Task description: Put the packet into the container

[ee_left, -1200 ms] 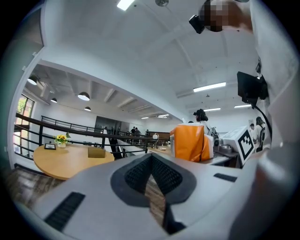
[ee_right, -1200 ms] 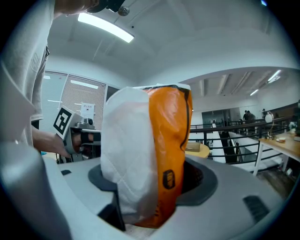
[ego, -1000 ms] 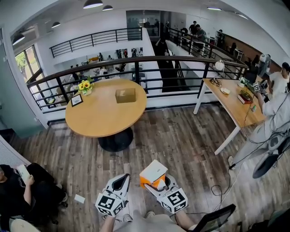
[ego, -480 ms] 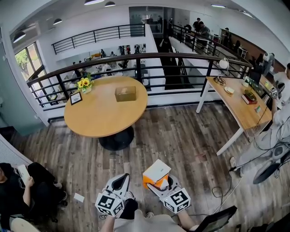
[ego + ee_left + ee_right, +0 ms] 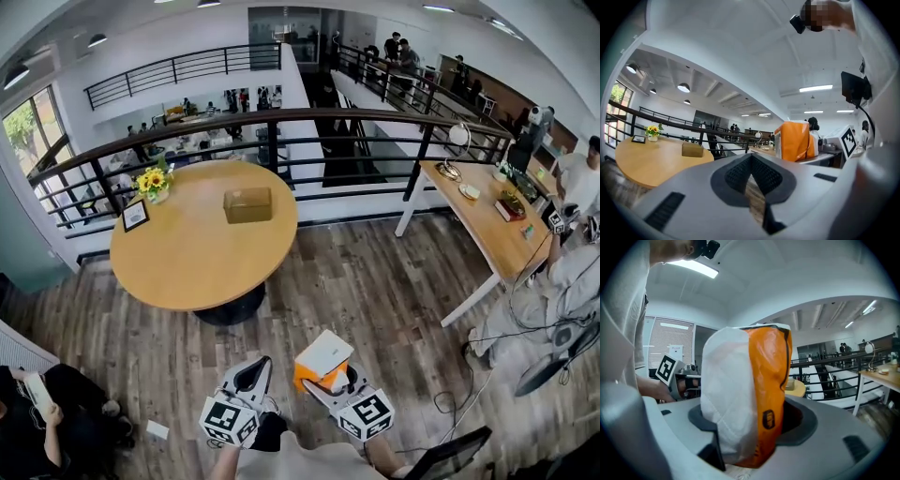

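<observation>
Packet (image 5: 740, 394), orange on one face and white on the other, upright between the jaws of the right gripper (image 5: 330, 377). It sits low in the head view, just in front of the person and above the wooden floor (image 5: 375, 281). It is well apart from the container (image 5: 247, 204), a brown box on the far part of the round table (image 5: 178, 272). The wrapper shows creases and a puffed outline, so the packet is probably light and soft, with a thin film skin that may slip under the pads and dent or burst if squeezed hard. Its lower body, across the two broad sides, looks the soundest place to hold, since the crimped top would likely fold over. The right gripper takes it there: the jaws stand wide apart, one to each side, and pinch the lower half, while the upper half rises free above them. The left gripper (image 5: 249, 371) is just beside the right one and does not touch the packet. Its jaws are pressed together at the tips and hold nothing, with only floor showing through the slit between them.
</observation>
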The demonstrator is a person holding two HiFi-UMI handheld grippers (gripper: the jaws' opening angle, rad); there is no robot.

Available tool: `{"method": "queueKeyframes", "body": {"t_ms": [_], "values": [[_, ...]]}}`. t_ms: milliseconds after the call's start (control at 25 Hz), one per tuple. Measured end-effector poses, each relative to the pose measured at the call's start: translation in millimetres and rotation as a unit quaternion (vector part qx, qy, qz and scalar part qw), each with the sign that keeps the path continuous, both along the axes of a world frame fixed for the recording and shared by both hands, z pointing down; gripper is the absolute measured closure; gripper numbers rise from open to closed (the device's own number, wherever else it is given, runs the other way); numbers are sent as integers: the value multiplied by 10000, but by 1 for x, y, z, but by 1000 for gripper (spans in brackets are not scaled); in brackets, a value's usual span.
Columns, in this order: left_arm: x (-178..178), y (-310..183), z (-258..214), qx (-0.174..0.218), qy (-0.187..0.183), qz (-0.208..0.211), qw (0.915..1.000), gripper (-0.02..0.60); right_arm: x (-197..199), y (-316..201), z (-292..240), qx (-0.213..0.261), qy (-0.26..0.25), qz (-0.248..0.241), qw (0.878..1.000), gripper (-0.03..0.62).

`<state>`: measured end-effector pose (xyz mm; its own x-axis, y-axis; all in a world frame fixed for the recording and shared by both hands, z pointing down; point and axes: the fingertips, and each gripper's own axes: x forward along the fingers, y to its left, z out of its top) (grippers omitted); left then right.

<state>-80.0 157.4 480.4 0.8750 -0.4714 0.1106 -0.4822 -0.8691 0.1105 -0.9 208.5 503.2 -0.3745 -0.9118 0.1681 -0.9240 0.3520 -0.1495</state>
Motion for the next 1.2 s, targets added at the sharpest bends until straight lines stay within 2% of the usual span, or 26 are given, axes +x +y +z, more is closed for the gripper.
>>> {"method": "queueKeyframes", "body": {"t_ms": [440, 640, 800, 1000, 1200], "values": [[-19, -121, -25, 121, 155, 112, 9997, 577, -22, -128, -34, 192, 175, 92, 9996, 276], [-29, -151, -24, 97, 163, 67, 9998, 577, -30, -160, -34, 171, 216, 58, 9996, 276], [-22, -170, -21, 8, 105, 22, 9999, 577, -21, -182, -30, 66, 178, 16, 9998, 276], [-14, -204, -14, -137, 3, -152, 9998, 577, -11, -221, -22, -60, 69, -169, 9998, 276], [-7, -256, -11, -121, -20, -452, 9989, 577, -2, -278, -16, -17, 34, -459, 9989, 276]]}}
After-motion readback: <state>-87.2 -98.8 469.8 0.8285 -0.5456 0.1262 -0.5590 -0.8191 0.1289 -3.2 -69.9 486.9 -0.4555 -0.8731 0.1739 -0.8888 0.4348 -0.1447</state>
